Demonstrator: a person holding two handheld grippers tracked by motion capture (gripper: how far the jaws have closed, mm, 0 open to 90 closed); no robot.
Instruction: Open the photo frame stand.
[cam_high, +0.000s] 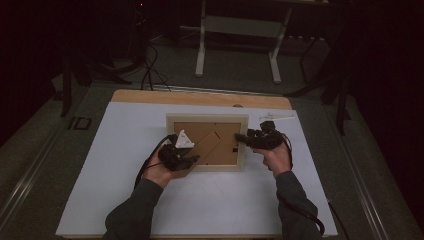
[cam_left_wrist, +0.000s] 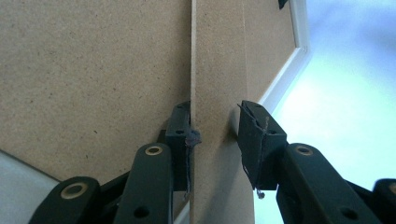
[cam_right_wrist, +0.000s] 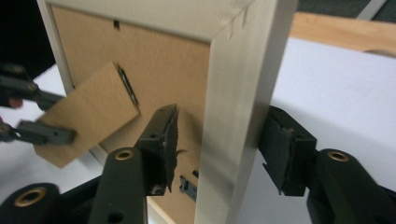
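Observation:
A pale wooden picture frame (cam_high: 207, 120) lies face down on the white mat, its brown backing board (cam_left_wrist: 93, 70) upward. The cardboard stand leg (cam_high: 207, 145) is swung up off the backing. My left gripper (cam_high: 192, 160) is shut on that stand leg (cam_left_wrist: 217, 70), one pad on each long edge. My right gripper (cam_high: 239, 137) straddles the frame's right rail (cam_right_wrist: 238, 93). Its inner pad (cam_right_wrist: 163, 135) stands clear of the wood over the backing, so the jaws are open around the rail. In the right gripper view the left gripper (cam_right_wrist: 56, 116) grips the stand leg (cam_right_wrist: 88, 112).
The white mat (cam_high: 150, 200) covers a wooden table (cam_high: 200, 97), with bare mat in front of and to both sides of the frame. A thin white item (cam_high: 277, 118) lies at the mat's back right. A white stand (cam_high: 200, 50) and cables sit on the floor beyond.

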